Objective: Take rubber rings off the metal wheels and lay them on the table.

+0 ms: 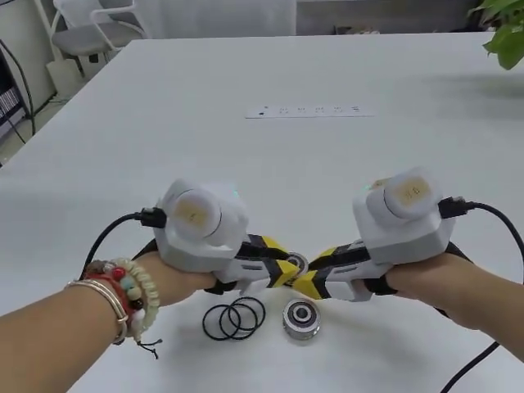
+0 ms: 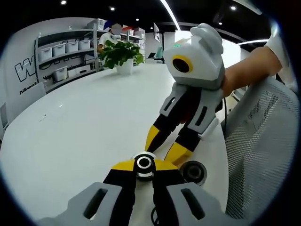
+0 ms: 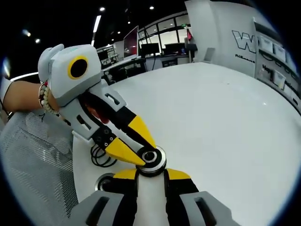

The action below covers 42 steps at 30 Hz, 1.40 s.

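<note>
A small metal wheel (image 1: pixel 295 264) with a black rubber rim is held just above the table between the two grippers. My left gripper (image 1: pixel 285 268) comes from the left and is shut on it; in the left gripper view the wheel (image 2: pixel 144 163) sits between my yellow jaw tips. My right gripper (image 1: pixel 311 273) meets it from the right, its jaws closed against the wheel's (image 3: pixel 153 158) rim. A second metal wheel (image 1: pixel 301 318) lies flat on the table below. Three black rubber rings (image 1: pixel 235 318) lie overlapping to its left.
The white table (image 1: pixel 270 164) stretches far ahead, with a white strip (image 1: pixel 309 111) lying on it. A potted plant (image 2: pixel 121 55) stands at the far edge. Black cables (image 1: pixel 483 221) trail from both grippers. A mesh chair back (image 2: pixel 263 155) is close by.
</note>
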Motion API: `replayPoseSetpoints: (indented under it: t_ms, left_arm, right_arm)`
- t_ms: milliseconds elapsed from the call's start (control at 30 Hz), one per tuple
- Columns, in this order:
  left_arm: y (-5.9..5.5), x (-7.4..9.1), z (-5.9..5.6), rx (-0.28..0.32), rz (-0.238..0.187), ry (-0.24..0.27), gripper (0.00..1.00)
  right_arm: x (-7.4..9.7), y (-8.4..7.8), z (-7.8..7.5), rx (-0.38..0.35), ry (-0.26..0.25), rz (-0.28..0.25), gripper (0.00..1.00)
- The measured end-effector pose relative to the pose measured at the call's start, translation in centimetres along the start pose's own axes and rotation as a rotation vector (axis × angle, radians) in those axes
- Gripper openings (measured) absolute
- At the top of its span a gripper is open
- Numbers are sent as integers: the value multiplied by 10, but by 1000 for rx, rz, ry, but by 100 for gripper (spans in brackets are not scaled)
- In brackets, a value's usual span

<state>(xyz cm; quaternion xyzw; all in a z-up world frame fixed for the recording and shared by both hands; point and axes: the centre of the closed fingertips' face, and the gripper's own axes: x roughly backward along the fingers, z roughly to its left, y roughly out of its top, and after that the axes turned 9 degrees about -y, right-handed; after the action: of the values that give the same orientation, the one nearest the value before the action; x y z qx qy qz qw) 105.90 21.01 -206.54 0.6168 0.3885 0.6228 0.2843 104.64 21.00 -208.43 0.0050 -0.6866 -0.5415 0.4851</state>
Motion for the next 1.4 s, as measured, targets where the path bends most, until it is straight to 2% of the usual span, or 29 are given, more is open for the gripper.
replayPoseSetpoints:
  t_ms: [233,300,500,633,733,867,967,1167,1333,1367,1400]
  left_arm:
    - [-1,1,0,-1,2,-2,8]
    - [-2,2,0,-5,4,-3,8]
    - [-2,3,-2,-3,5,-3,8]
    - [-2,3,-3,-12,9,-2,8]
    - [-2,3,-3,-16,12,1,7]
    - [-2,4,-3,-21,15,-1,7]
    - [-2,4,-3,-24,15,-1,7]
    - [-2,4,-2,-29,1,-3,8]
    - [-2,5,-2,-27,-33,-9,8]
    - [-2,5,-2,-28,-33,-11,8]
    - [-2,5,-2,-29,-35,-10,8]
  right_arm:
    - [3,-3,-1,57,5,15,10]
    - [4,-3,-3,79,-8,16,1]
    - [2,-3,-3,88,-15,24,0]
    - [1,-3,-7,36,-31,37,0]
    - [1,-3,-9,-34,-35,47,0]
    - [3,-2,-10,-139,-25,47,0]
    - [4,-3,-11,-188,-16,46,0]
    - [5,-1,-10,-233,-7,37,0]
    - [7,1,-10,-266,8,27,0]
    - [8,4,-12,-272,1,7,0]
    - [10,8,-11,-309,18,-6,0]
